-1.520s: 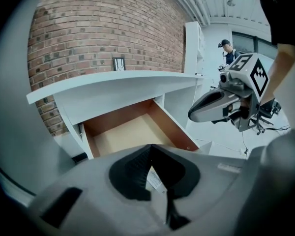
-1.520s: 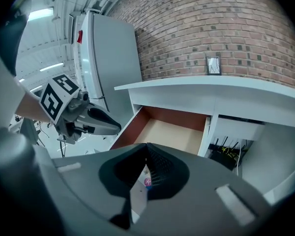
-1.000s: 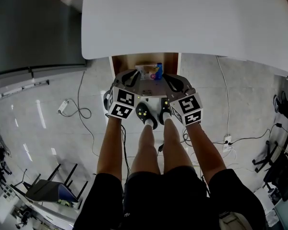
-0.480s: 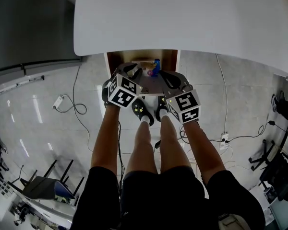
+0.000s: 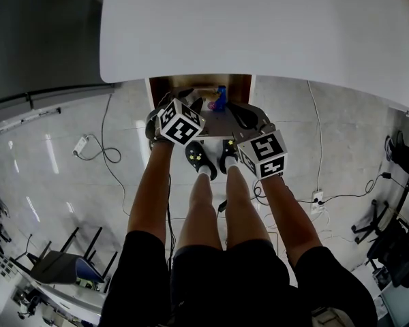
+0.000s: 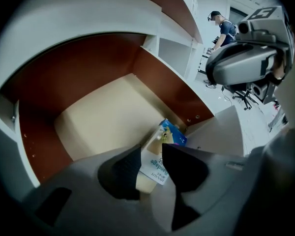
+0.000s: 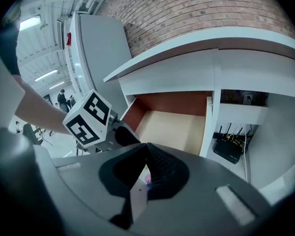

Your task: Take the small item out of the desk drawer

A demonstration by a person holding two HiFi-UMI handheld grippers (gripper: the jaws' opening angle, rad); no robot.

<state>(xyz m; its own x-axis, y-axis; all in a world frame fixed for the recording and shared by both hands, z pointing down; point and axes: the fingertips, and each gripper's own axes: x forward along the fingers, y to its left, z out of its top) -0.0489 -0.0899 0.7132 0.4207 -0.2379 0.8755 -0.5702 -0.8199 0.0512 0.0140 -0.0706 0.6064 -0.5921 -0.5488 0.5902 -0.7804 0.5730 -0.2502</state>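
The wooden desk drawer stands pulled out under the white desk top. A small cream box with a blue end lies near the drawer's front right corner, beside something pink. My left gripper reaches over the drawer front; its jaws are opening, with the box seen in the gap and neither pad pressing on it. My right gripper hovers at the drawer front's right end, its jaws shut. The drawer floor is otherwise bare.
The person's legs and black shoes stand right before the drawer. Cables and a power strip lie on the tiled floor to the left, and a black router sits under the desk to the right. A grey cabinet stands left.
My left gripper has lifted and turned toward the drawer, its marker cube now tilted onto a corner. The right gripper has stayed at the drawer front.
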